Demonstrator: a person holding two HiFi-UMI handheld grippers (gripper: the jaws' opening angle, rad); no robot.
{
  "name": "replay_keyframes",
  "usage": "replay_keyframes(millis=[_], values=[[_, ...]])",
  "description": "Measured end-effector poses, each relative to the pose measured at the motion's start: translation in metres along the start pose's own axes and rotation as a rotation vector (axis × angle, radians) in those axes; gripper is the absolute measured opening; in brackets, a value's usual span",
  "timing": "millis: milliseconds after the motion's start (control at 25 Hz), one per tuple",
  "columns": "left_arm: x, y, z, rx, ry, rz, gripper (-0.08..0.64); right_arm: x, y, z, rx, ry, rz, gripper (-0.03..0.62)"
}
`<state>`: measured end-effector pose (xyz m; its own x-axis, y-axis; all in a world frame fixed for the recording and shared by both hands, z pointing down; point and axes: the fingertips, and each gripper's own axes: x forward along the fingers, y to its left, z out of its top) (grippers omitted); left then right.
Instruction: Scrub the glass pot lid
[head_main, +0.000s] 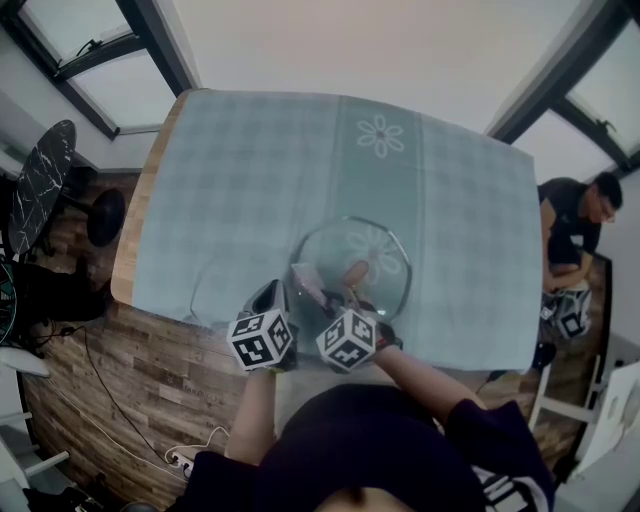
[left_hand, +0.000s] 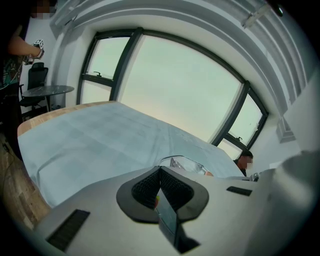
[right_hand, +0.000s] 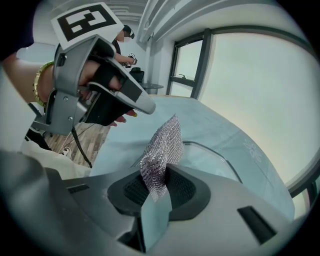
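One clear round glass lid lies flat; right tongs clamp silvery mesh, left tongs closed.

A wooden table is wearing a pale blue checked cloth. A round glass lid is lying on the cloth, just ahead of the right gripper and a bit right of the left gripper. A white flower print is showing far beyond both.
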<state>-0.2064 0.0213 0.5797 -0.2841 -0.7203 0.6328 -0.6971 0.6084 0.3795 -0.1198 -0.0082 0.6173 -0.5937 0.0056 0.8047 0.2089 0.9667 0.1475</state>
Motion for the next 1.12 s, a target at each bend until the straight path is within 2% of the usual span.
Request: replay_keyframes(millis=[320,520,600,760,920,1120], values=[[-0.009,0.010,-0.008,0.008,0.011,0.005,0.003,-0.004,0.028,-0.006,-0.002,0.002,0.048,0.081],[-0.009,0.007,-0.011,0.048,0.038,-0.036,0.003,-0.008,0.045,0.000,0.114,-0.032,0.118,0.081],[-0.007,0.005,-0.010,0.067,0.052,-0.058,0.003,-0.013,0.046,0.004,0.168,-0.050,0.120,0.081],[-0.006,-0.005,-0.009,0.114,0.087,-0.112,0.003,-0.032,0.035,0.008,0.280,-0.094,0.052,0.081],[0.001,-0.019,-0.010,0.172,0.126,-0.186,0.003,-0.055,0.010,0.002,0.445,-0.149,-0.068,0.081],[0.009,-0.037,-0.016,0.239,0.175,-0.270,0.003,-0.084,-0.020,-0.024,0.576,-0.159,-0.235,0.081]])
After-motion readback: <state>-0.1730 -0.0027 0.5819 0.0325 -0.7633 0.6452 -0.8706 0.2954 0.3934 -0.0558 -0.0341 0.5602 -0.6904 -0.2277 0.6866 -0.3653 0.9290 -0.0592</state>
